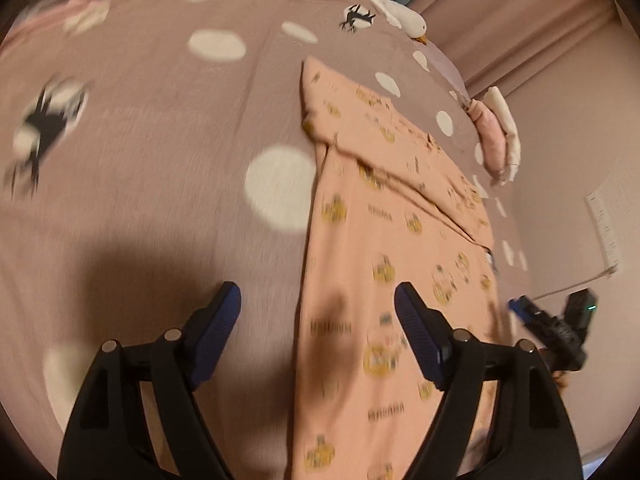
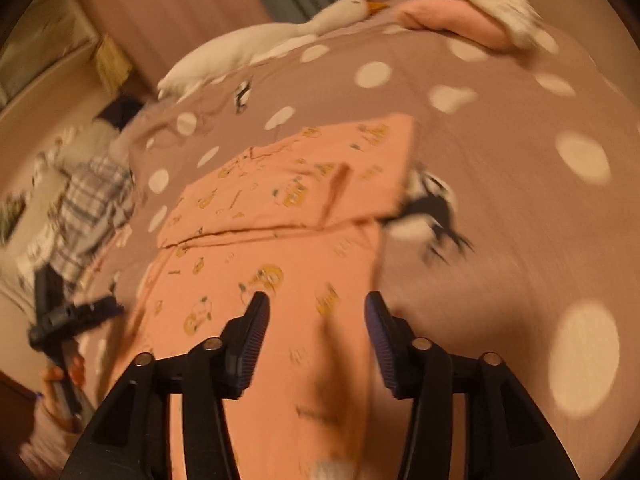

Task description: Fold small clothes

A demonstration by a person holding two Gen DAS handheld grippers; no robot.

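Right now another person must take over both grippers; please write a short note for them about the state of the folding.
Left gripper: open, holding nothing, hovering over the near left edge of the peach garment.
Right gripper: open, holding nothing, above the near part of the same garment.
The garment lies flat on the dotted bed cover, long and narrow; its far part already lies folded over the rest.
A pink and white pile sits at the far edge of the bed, beside a white goose toy.
Left to do: probably fold the near end over, then move it aside.
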